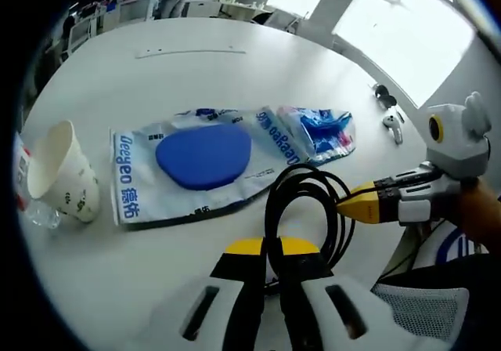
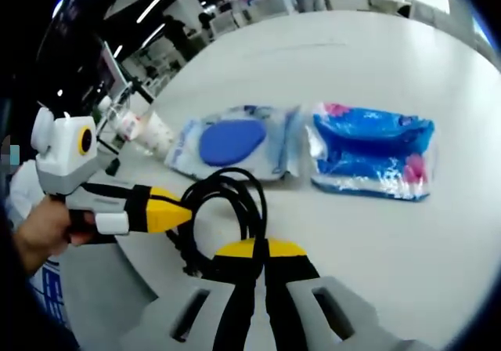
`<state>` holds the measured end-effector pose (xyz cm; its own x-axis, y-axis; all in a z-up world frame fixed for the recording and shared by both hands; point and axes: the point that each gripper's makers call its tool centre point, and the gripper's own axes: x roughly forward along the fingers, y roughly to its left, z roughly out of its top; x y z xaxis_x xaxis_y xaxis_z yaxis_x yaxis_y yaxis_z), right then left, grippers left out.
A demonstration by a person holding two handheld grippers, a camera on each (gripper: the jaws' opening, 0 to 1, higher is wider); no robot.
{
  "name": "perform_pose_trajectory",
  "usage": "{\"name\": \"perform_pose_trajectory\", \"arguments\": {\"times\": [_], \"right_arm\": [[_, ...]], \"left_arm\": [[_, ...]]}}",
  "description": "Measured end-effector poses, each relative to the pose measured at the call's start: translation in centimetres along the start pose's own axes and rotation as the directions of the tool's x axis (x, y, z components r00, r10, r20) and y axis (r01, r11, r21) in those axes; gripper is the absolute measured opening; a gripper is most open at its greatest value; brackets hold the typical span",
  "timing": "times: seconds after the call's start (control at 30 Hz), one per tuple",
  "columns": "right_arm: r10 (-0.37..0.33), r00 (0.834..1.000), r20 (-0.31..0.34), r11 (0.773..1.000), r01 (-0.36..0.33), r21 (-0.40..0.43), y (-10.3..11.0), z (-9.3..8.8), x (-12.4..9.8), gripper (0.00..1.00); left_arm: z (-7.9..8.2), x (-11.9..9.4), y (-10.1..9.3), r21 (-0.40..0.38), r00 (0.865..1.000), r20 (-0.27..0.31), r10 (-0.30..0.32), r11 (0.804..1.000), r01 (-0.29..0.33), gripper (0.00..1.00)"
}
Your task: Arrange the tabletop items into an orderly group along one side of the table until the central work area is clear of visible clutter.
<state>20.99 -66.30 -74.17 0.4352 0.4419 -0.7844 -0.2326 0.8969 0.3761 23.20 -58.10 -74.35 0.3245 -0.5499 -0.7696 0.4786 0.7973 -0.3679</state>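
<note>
A coiled black cable [image 1: 305,202] hangs between both grippers above the white table's near edge. My left gripper [image 1: 272,249] is shut on the coil's lower end. My right gripper [image 1: 352,208] comes in from the right, and its yellow tips pinch the loop's side. In the right gripper view, the right gripper [image 2: 260,249] is shut on the cable [image 2: 231,198], and the left gripper [image 2: 184,214] holds it from the left. Beyond lie a clear bag with a blue oval pad [image 1: 203,159] [image 2: 231,143], a blue packet [image 1: 321,132] [image 2: 372,155] and a paper cup [image 1: 66,175] [image 2: 153,132].
A clear plastic item [image 1: 35,210] lies against the cup. Small dark and white objects [image 1: 389,116] sit near the table's [image 1: 196,61] right edge. A person's hand [image 2: 43,229] holds the left gripper. Office desks stand beyond the table's far side.
</note>
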Motion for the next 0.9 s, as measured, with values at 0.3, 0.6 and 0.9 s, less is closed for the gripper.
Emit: {"name": "perform_pose_trajectory", "arguments": {"times": [0.3,0.6,0.9], "right_arm": [[-0.004,1.000,-0.014,1.000,0.004,0.012,-0.2,-0.4,0.2,0.00],[-0.008,0.999,-0.033,1.000,0.008,0.017,-0.4,-1.0,0.2,0.00],[-0.012,0.999,-0.047,1.000,0.013,0.018,-0.6,-1.5,0.5,0.00]], "left_arm": [[-0.4,0.4,0.0,-0.007,1.000,-0.019,-0.005,1.000,0.005,0.03],[-1.0,0.6,-0.1,-0.015,0.999,-0.043,-0.012,1.000,0.011,0.03],[-1.5,1.0,-0.2,-0.018,0.998,-0.061,-0.014,1.000,0.013,0.03]]}}
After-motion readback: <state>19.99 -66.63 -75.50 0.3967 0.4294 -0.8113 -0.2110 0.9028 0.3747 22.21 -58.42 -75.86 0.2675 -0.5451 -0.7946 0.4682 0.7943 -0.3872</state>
